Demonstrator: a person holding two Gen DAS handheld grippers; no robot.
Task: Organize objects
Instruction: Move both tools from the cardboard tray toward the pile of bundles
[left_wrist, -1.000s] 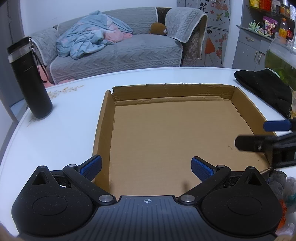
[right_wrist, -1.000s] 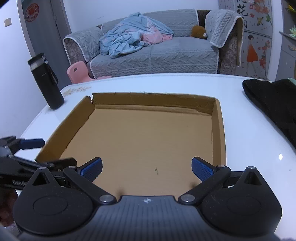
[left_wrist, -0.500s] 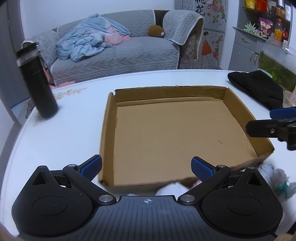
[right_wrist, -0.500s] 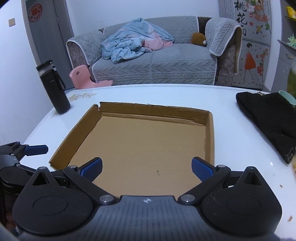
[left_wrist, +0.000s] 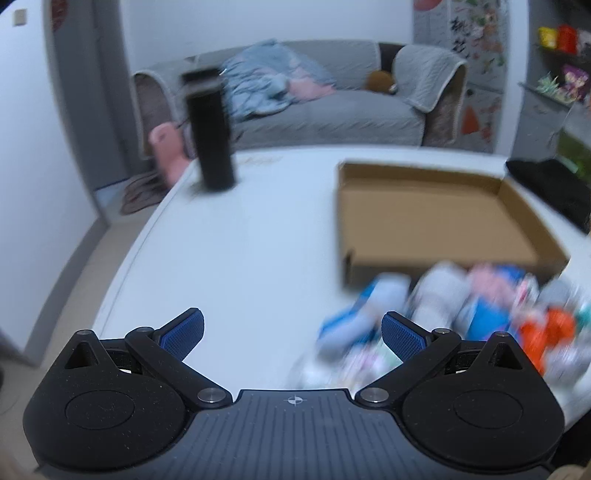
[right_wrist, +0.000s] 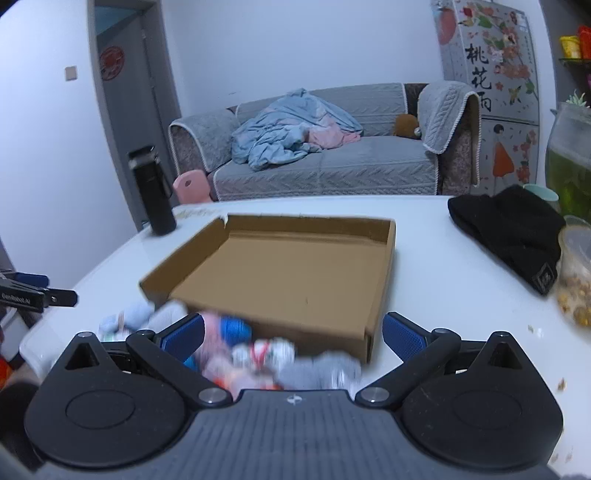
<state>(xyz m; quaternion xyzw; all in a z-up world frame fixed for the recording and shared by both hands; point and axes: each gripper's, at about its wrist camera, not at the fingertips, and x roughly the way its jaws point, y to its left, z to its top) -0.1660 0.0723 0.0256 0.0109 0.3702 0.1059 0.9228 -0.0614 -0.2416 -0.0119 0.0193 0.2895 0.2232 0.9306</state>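
The fingers of the left gripper (left_wrist: 292, 332) and right gripper (right_wrist: 292, 332) are standing wide apart, gripping nothing. One empty cardboard tray (right_wrist: 284, 273) is sitting on the white table (left_wrist: 236, 254), probably waiting as the container; the pile of small soft items (left_wrist: 450, 310) is lying just before its near wall, too blurred to count.

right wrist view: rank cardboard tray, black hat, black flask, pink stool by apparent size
1. cardboard tray, clearly largest.
2. black hat.
3. black flask.
4. pink stool, partly hidden by the table edge and farther away, so its true size is unsure.
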